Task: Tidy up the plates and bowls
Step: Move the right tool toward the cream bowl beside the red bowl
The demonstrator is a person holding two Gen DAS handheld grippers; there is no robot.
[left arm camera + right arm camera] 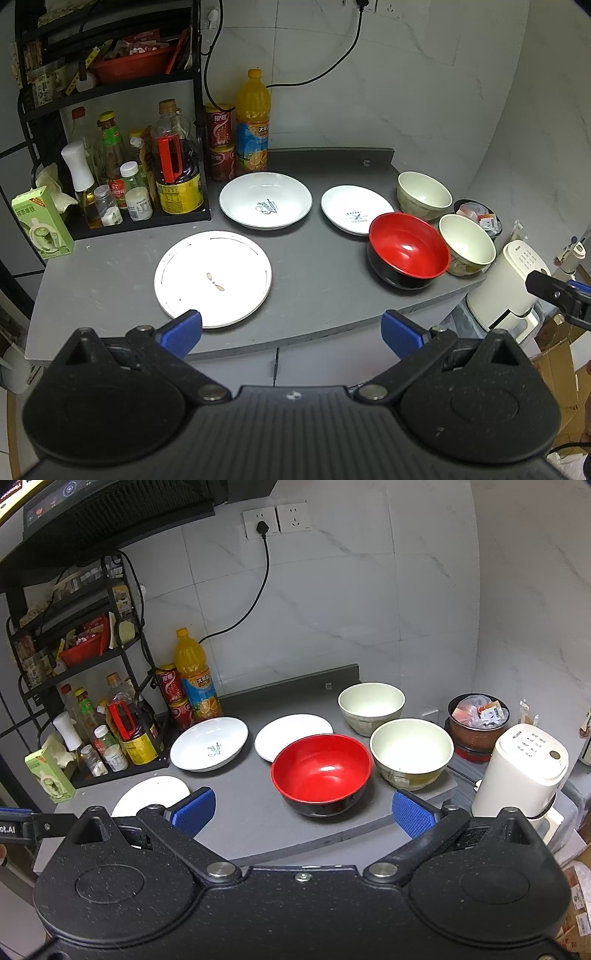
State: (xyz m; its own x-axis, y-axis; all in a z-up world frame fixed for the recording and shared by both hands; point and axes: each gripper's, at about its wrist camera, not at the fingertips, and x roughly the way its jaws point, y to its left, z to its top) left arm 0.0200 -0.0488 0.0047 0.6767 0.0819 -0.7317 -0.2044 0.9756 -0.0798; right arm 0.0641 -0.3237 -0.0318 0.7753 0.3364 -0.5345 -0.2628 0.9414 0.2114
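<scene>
From your left wrist camera, your left gripper (291,330) hangs at the near edge of the grey counter (317,295) with its blue pads wide apart and nothing between them. The flat white plate (213,278) lies just past the left pad. Behind it sits a deep white plate (265,200) with dark lettering, and to its right a smaller white plate (355,209). The red bowl (408,251), black on the outside, overlaps that smaller plate's near right rim. Two cream bowls stand at the right end: the far one (424,196) and the near one (467,244), the latter just beside the red bowl. An orange juice bottle (252,122) stands at the back by the condiment rack (110,122).

From your right wrist camera, your right gripper (303,810) is also spread open and empty, held before the counter with the red bowl (321,773) straight ahead between its pads. The near cream bowl (411,751) is just right of it, the far cream bowl (371,707) behind. The small plate (291,734) and the deep plate (209,743) lie to the left; the flat plate (151,794) is partly hidden behind the left pad. A white kettle (521,775) stands off the counter's right end
</scene>
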